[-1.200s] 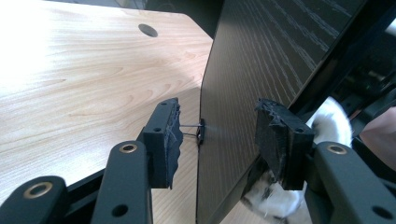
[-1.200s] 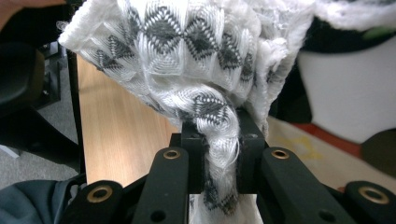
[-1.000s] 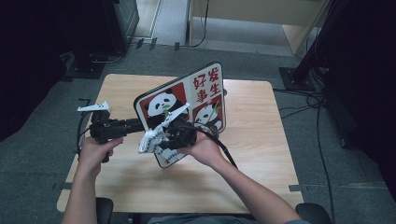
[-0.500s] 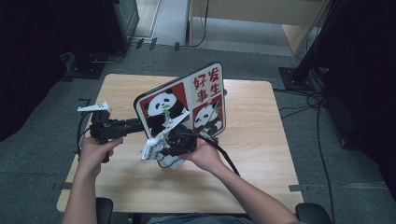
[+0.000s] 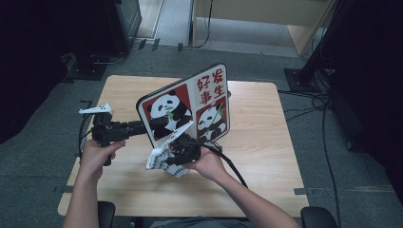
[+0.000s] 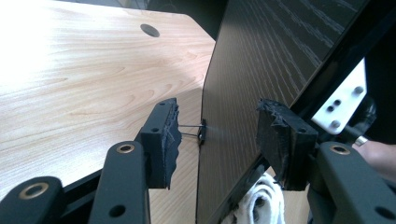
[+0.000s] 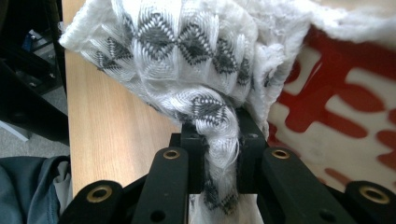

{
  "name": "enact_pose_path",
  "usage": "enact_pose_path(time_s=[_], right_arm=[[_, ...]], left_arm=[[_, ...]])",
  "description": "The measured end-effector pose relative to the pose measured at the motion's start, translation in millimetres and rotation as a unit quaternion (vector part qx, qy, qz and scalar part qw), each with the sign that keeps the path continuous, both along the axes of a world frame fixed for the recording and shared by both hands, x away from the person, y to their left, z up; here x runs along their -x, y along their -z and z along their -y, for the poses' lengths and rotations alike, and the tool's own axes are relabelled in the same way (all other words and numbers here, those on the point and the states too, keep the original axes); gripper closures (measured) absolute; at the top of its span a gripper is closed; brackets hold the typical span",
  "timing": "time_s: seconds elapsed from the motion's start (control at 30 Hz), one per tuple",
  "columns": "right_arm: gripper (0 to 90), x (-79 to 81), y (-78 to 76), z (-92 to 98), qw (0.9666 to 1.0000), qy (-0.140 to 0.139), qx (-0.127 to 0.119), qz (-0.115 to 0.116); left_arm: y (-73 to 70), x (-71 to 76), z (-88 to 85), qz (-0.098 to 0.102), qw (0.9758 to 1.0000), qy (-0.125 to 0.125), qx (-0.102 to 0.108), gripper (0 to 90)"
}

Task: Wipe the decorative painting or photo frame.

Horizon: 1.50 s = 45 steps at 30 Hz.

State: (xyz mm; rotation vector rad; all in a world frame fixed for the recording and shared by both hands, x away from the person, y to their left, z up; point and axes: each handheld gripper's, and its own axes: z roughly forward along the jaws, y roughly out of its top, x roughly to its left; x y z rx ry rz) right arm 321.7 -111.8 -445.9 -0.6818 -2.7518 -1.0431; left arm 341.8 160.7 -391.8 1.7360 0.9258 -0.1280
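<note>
A board printed with pandas and red characters stands tilted on the wooden table. My left gripper reaches its left edge. In the left gripper view the gripper is open, with the board's dark back between the jaws and a gap beside the left pad. My right gripper sits low at the board's front, shut on a white cloth with a grey diamond pattern. In the right gripper view the twisted cloth is pinched in the gripper against the red-and-white print.
The right gripper's cable trails toward the table's near edge. A round hole is cut in the tabletop behind the board. Dark furniture and floor cables surround the table. Bare wood lies to the right of the board.
My right gripper has slid down the board's front with the cloth, nearer the tabletop. The left gripper and the board have stayed put.
</note>
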Motion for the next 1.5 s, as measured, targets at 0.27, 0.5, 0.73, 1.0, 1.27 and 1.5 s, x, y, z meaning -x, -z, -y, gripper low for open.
enact_pose_path(time_s=[0.27, 0.5, 0.73, 1.0, 1.27, 1.5], right_arm=[[79.3, 2.4, 15.0, 1.9, 0.9999, -0.001, 0.012, -0.01], [79.7, 2.8, 15.1, 3.5, 0.9998, 0.003, 0.015, -0.015], [80.1, 3.8, 7.0, 8.1, 0.9998, 0.002, 0.011, -0.018], [80.2, -0.1, -26.5, 16.0, 0.9998, 0.013, -0.006, -0.01], [80.1, -5.5, -63.2, 16.9, 0.9998, 0.015, -0.015, 0.003], [80.0, -3.9, -93.5, 9.6, 0.9998, 0.005, -0.015, 0.011]], left_arm=[[-0.1, 0.1, 0.1, -0.001, 1.0, 0.0, -0.002, 48.2], [0.9, -0.6, 0.3, -0.005, 1.0, 0.0, -0.005, 46.4], [1.4, -0.7, 0.2, -0.005, 1.0, -0.002, -0.006, 44.8], [1.2, -0.4, 0.3, -0.003, 1.0, -0.004, -0.007, 44.0], [1.0, -0.4, -0.6, -0.002, 1.0, -0.003, -0.008, 43.6], [-0.4, 0.2, -4.1, -0.002, 0.9999, -0.009, -0.011, 43.1]])
